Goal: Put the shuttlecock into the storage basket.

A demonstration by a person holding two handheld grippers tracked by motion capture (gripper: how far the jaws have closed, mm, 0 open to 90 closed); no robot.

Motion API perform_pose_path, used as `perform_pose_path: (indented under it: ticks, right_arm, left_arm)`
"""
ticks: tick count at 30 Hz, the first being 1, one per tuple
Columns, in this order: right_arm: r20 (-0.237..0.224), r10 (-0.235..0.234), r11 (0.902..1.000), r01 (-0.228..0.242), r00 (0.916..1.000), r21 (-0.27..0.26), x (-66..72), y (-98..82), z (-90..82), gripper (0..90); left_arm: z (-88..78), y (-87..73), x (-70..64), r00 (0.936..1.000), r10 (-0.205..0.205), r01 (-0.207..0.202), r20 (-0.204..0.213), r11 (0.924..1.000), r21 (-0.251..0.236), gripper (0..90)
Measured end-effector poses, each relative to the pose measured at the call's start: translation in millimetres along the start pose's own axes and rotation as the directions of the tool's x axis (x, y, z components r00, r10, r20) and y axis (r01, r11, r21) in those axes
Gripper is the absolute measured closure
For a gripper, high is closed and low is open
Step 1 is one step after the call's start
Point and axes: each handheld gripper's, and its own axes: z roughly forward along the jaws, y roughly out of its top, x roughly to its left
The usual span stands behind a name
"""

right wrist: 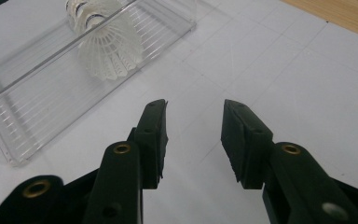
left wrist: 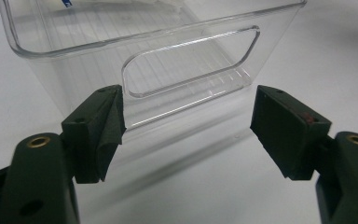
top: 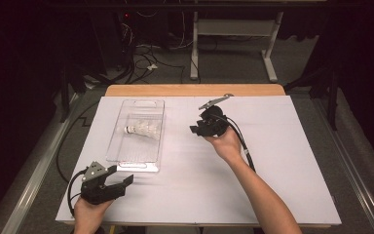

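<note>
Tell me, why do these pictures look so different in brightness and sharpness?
High view: the white table sheet is lit while the room around it sinks into dark, and the picture is soft. Left gripper view: the clear tray shows bright glare lines along its edges and throws a faint shadow. Right gripper view: the shuttlecock is slightly blurred, the jaws sharper.

I see a clear, glossy plastic tray [top: 137, 130] with a ribbed floor — inside it a white shuttlecock [top: 143, 130] with a netted plastic skirt. My claws' pads [right wrist: 156, 135] look matt black; the counter [top: 272, 161] is matt white with a wood edge.
</note>
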Motion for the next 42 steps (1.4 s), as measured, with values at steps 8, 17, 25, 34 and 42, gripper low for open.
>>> perform_pose_path:
  ticks: [8,17,25,34,42]
  right_arm:
    - [0.005,0.016,0.9999,-0.016,0.9999,0.002,-4.4,-7.7,-3.9,60.7]
    - [0.01,0.022,0.9998,-0.022,0.9997,-0.001,-9.6,-15.5,-8.2,60.6]
    - [0.013,0.043,0.9991,-0.043,0.999,-0.001,-15.4,-23.0,-12.0,60.5]
    - [0.015,0.056,0.9984,-0.055,0.9983,-0.006,-19.4,-29.5,-15.1,60.1]
    - [0.02,0.059,0.9982,-0.059,0.998,-0.008,-22.5,-34.5,-18.8,60.1]
  left_arm:
    - [0.1,0.0,0.0,1.0,-0.001,0.001,-0.001,1.0,0.0,26.8]
    - [0.1,0.0,0.0,1.0,-0.001,0.001,-0.001,1.0,0.0,26.9]
    - [0.1,0.0,-0.2,1.0,-0.001,0.001,-0.001,1.0,0.0,26.9]
    - [0.0,0.0,-0.1,1.0,-0.002,0.002,-0.002,1.0,0.0,26.8]
    - [0.1,0.0,0.0,1.0,-0.003,0.003,-0.001,1.0,-0.001,26.8]
